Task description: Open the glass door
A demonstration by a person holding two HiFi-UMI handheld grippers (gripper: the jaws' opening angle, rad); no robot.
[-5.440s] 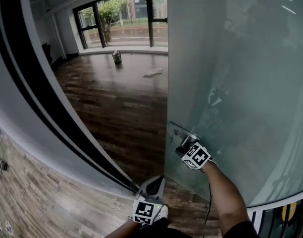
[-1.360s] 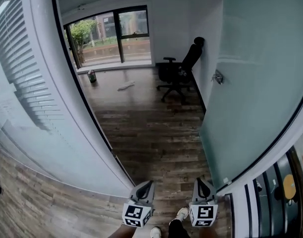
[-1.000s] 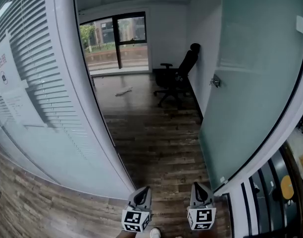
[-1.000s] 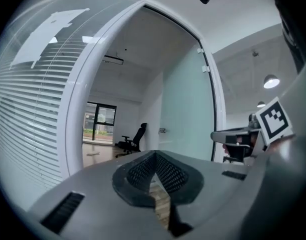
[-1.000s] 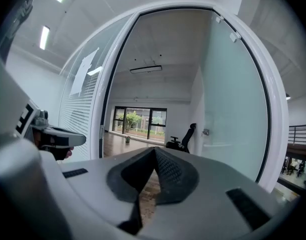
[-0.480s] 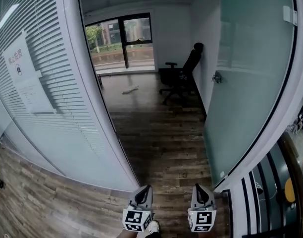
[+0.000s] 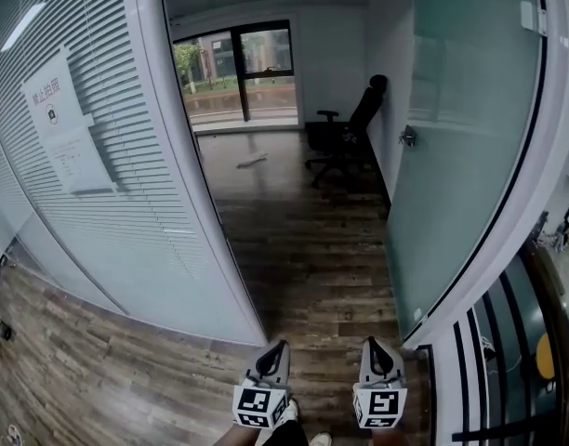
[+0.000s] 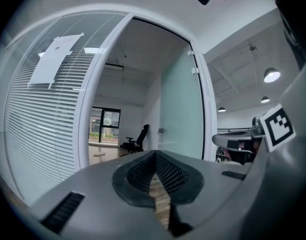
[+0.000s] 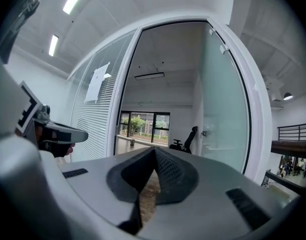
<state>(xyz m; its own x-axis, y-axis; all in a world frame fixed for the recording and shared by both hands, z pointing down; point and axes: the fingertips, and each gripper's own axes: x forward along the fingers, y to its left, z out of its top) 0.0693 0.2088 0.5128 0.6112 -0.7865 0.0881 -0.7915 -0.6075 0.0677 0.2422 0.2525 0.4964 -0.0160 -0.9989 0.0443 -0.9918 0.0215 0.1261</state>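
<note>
Glass door (image 7: 452, 184) swung wide open — you've released its handle (image 7: 408, 137).
Left gripper (image 7: 277, 347), right gripper (image 7: 374, 343) — both closed, empty.

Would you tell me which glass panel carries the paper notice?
The blind-covered glass wall on the left; the frosted glass door on the right has none.

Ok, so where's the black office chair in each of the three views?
Head view: black office chair in the upper middle, by the right wall beyond the doorway.
Left gripper view: chair small, left of centre, low in the doorway.
Right gripper view: chair right of centre, low in the doorway.
Shared landmark: the open glass door stands just right of the chair in all three.
</note>
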